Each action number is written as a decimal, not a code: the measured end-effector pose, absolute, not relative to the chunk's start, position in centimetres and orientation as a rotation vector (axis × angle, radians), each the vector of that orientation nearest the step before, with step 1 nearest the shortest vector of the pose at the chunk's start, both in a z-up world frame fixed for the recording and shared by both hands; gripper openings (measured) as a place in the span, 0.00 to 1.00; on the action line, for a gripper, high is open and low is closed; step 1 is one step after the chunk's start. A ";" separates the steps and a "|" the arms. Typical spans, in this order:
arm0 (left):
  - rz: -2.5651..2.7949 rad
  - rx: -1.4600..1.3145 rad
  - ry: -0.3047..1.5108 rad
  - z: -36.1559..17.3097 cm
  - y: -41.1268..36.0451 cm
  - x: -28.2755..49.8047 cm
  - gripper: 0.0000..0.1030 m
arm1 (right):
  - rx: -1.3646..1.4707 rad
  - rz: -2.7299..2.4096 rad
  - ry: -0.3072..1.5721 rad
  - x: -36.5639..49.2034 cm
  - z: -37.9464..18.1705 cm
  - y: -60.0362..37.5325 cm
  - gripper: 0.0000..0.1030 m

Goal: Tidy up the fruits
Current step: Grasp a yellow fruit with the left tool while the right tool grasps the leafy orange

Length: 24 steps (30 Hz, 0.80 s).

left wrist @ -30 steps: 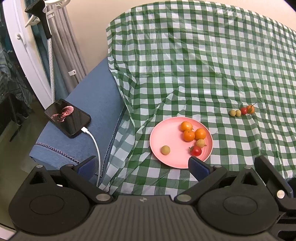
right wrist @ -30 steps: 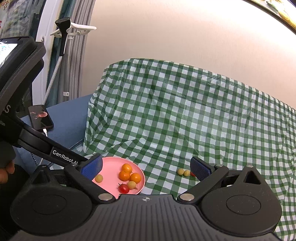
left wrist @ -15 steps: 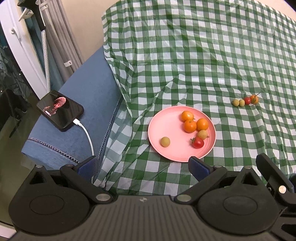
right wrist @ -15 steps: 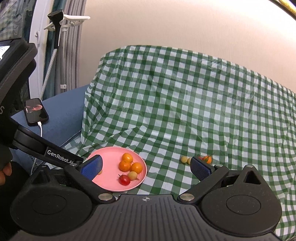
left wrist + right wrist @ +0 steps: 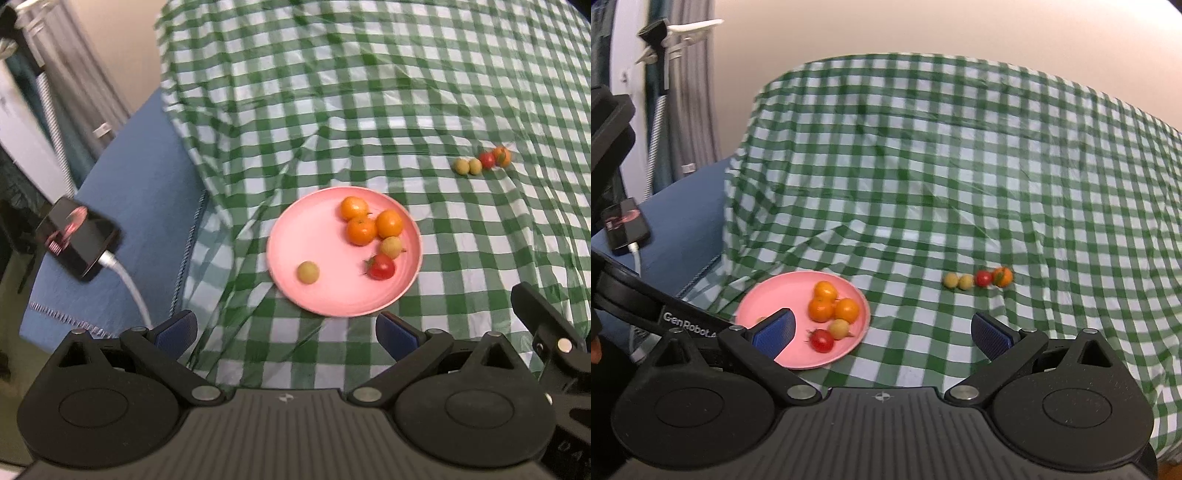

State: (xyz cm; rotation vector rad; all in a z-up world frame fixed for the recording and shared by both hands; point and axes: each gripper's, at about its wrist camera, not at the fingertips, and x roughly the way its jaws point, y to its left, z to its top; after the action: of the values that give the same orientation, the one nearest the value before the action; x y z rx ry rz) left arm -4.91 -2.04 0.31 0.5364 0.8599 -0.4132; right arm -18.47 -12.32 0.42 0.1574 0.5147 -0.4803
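A round pink plastic plate lies on a green-and-white checked tablecloth and serves as the landmark. On the plate sit three small orange citrus fruits touching one another in a cluster at its far right part, a pale yellow-green round fruit just in front of them, a red cherry tomato touching that fruit on the near side, and a second yellow-green fruit alone on the near left part.

Well to the right of the plate and farther back, four small fruits lie in a row on the cloth: two yellow-green ones, then a red tomato, then a small orange one, each touching or just beside the next.

The left gripper hangs just in front of the plate's near rim, its blue-padded fingers spread wide and holding nothing. The right gripper hovers in front of the plate and to its right, likewise spread wide and empty; its left pad overlaps the plate's near left part in that view.

Left of the plate, off the cloth, a black smartphone with a white charging cable rests on a blue cushion.
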 end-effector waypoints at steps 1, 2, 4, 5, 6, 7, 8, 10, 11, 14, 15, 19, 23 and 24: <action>-0.424 0.547 0.854 0.3 -2.7 -4.8 1.00 | 0.167 -0.496 0.512 -18.5 0.1 -13.0 0.99; -0.435 0.562 0.849 0.3 -3.6 -4.7 1.00 | 0.176 -0.512 0.511 -18.5 -0.1 -13.6 0.99; -0.456 0.582 0.852 0.1 -5.3 -4.2 1.00 | 0.201 -0.554 0.511 -18.5 -0.9 -15.4 0.99; -0.469 0.586 0.862 -0.1 -6.3 -3.8 1.00 | 0.213 -0.576 0.507 -18.7 -1.2 -16.1 0.99; -0.475 0.588 0.869 -0.2 -7.2 -3.4 1.00 | 0.226 -0.605 0.501 -18.7 -1.7 -17.3 0.99; -0.481 0.590 0.872 -0.4 -8.1 -3.1 1.00 | 0.235 -0.626 0.504 -18.7 -2.1 -18.2 0.99; -0.490 0.592 0.870 -0.5 -9.2 -2.6 1.00 | 0.245 -0.648 0.509 -18.7 -2.6 -19.2 0.99; -0.504 0.592 0.872 -0.9 -11.3 -1.7 1.00 | 0.272 -0.695 0.519 -18.3 -3.8 -21.8 0.99; -0.513 0.585 0.877 -1.1 -12.5 -1.1 1.00 | 0.280 -0.713 0.521 -18.1 -4.2 -22.8 0.99; -0.556 0.562 0.903 -2.1 -16.3 0.9 1.00 | 0.292 -0.766 0.528 -17.1 -5.8 -26.6 0.99; -0.570 0.559 0.906 -2.5 -17.6 1.4 1.00 | 0.293 -0.776 0.533 -16.6 -6.3 -27.9 0.99; -0.630 0.564 0.936 -5.2 -24.0 4.2 1.00 | 0.284 -0.804 0.558 -13.8 -9.2 -33.5 0.99; -0.665 0.599 0.966 -9.1 -29.3 6.9 1.00 | 0.261 -0.792 0.595 -10.5 -12.2 -38.4 0.99; -0.666 0.609 0.987 -10.1 -30.3 7.7 1.00 | 0.253 -0.779 0.606 -9.5 -13.2 -39.4 0.99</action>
State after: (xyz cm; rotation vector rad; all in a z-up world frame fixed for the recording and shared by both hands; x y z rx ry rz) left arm 7.67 -30.34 -10.13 0.6091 0.9875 -0.6661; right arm -9.52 -39.39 -13.16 0.2533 0.6062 -0.7789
